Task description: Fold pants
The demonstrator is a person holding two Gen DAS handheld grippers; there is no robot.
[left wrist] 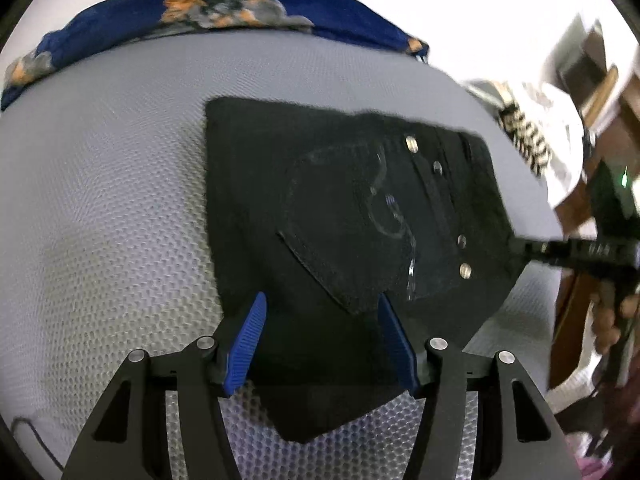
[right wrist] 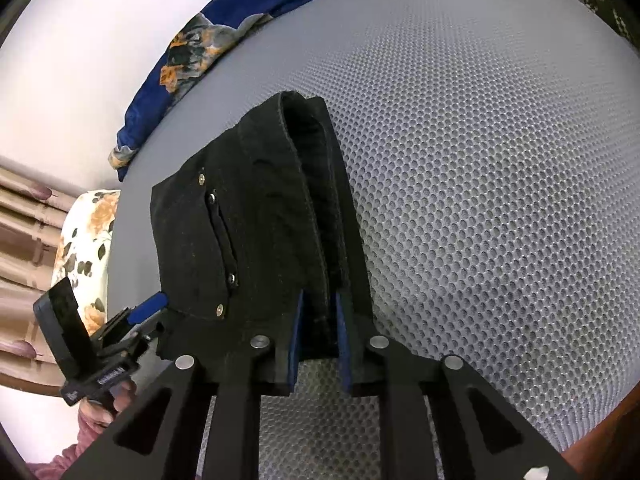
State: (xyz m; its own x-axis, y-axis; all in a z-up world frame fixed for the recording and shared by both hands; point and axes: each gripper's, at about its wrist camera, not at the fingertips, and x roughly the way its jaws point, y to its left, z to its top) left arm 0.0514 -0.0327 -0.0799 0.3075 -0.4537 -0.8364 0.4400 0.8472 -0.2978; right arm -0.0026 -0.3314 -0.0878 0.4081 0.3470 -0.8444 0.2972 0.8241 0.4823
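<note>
Black denim pants point(left wrist: 348, 216) lie already folded into a compact stack on the grey mesh mattress point(left wrist: 100, 220), right gripper point(right wrist: 318, 320) pinching its edge, left gripper point(left wrist: 320, 336) open astride a corner, only tidying seemingly left

light: bright, even, soft shadows | glare: blown-out white wall point(left wrist: 460, 8) | blur: right edge of left view smeared | distortion: strong fisheye bowing, dark vignette corners
</note>
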